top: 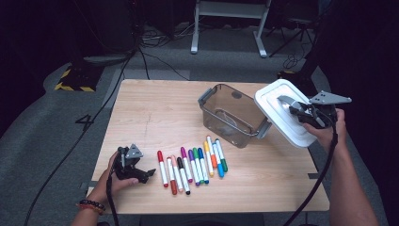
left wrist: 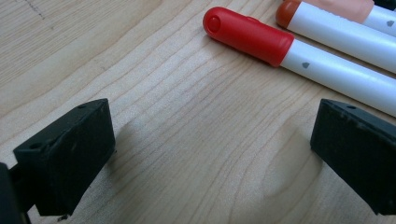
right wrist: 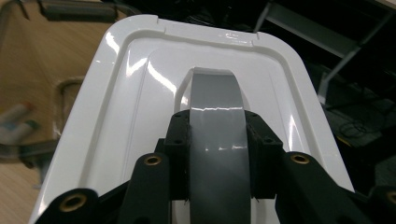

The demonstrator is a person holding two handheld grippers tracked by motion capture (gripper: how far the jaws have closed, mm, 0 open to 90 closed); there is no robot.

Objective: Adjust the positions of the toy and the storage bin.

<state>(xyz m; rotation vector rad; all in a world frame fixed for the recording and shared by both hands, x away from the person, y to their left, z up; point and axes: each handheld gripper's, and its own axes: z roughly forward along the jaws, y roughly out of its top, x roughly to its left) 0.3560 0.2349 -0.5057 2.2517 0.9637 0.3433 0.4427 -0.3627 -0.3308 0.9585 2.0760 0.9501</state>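
Note:
My right gripper (top: 297,109) is shut on the grey handle (right wrist: 217,135) of a white box lid (top: 284,113) and holds the lid tilted in the air at the table's right edge. In the right gripper view the jaws clamp the handle from both sides. The clear grey-handled box (top: 231,114) stands open just left of the lid. A row of several coloured markers (top: 193,165) lies in front of the box. My left gripper (top: 141,173) rests on the table left of the markers, open, with bare wood between its jaws and the red-capped marker (left wrist: 250,35) just beyond.
The wooden table (top: 155,108) has free surface at its left and back. An orange-capped marker (left wrist: 336,32) lies beside the red one. Behind the table are grey floor, cables (top: 141,56) and a white stand (top: 230,23).

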